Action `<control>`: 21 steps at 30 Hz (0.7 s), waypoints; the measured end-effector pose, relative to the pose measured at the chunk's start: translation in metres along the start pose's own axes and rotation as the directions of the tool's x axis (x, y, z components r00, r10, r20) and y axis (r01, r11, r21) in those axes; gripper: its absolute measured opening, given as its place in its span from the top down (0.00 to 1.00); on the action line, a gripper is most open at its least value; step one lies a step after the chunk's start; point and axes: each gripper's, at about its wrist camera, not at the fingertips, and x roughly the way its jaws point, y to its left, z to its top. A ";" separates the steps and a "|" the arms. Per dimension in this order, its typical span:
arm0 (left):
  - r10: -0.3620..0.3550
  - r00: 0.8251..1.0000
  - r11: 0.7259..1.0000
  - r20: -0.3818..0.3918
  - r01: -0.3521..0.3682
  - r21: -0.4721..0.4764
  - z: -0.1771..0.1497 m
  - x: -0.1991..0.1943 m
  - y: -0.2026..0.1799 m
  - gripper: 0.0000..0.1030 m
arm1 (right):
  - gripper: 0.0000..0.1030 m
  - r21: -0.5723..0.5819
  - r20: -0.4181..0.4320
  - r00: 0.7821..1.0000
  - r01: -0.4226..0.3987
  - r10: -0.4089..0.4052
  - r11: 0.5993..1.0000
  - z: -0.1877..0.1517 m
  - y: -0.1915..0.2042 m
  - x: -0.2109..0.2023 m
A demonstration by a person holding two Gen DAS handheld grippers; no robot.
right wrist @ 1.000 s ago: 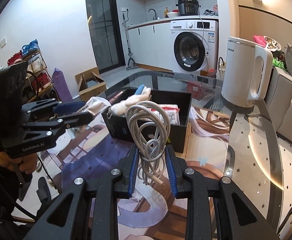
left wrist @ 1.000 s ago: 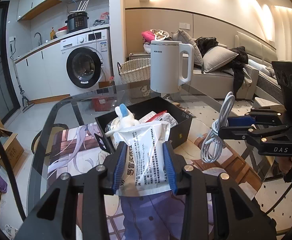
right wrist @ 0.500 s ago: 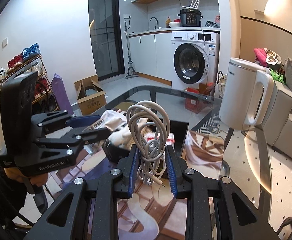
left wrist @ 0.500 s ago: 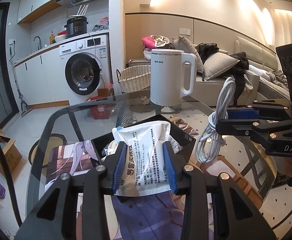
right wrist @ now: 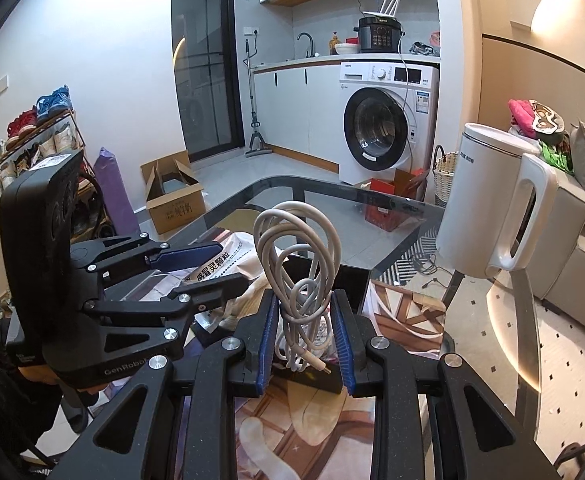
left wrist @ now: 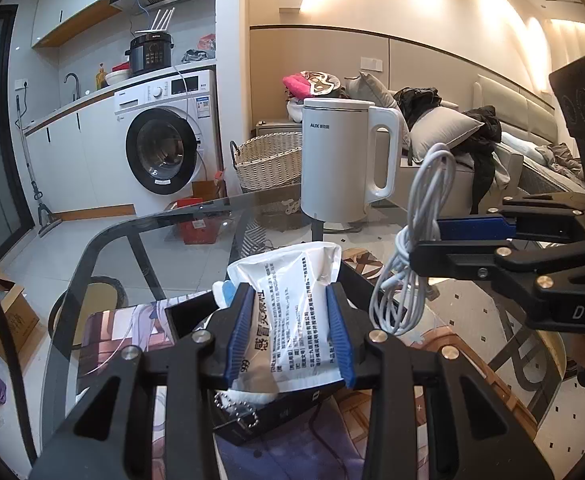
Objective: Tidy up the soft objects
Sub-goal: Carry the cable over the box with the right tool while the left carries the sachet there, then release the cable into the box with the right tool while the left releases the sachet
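Glass table [left wrist: 140,240] carried black box [left wrist: 292,404] on printed mat. Left gripper [left wrist: 288,332] pinched white sachet [left wrist: 292,312] above box; right gripper [right wrist: 302,344] clamped coiled cable [right wrist: 296,256] alongside. Neither item placed yet; both placements remained, judging by positions.

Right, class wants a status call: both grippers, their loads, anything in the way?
Left gripper shut on white sachet pack. Right gripper shut on coiled white cable. Both held above black box. White kettle stands beyond, clear.
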 end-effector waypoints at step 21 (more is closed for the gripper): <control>0.027 1.000 1.000 -0.011 -0.027 0.015 -0.002 0.040 -0.003 0.65 | 0.74 -0.003 -0.144 0.990 0.013 -0.013 1.000 0.016 -0.021 0.053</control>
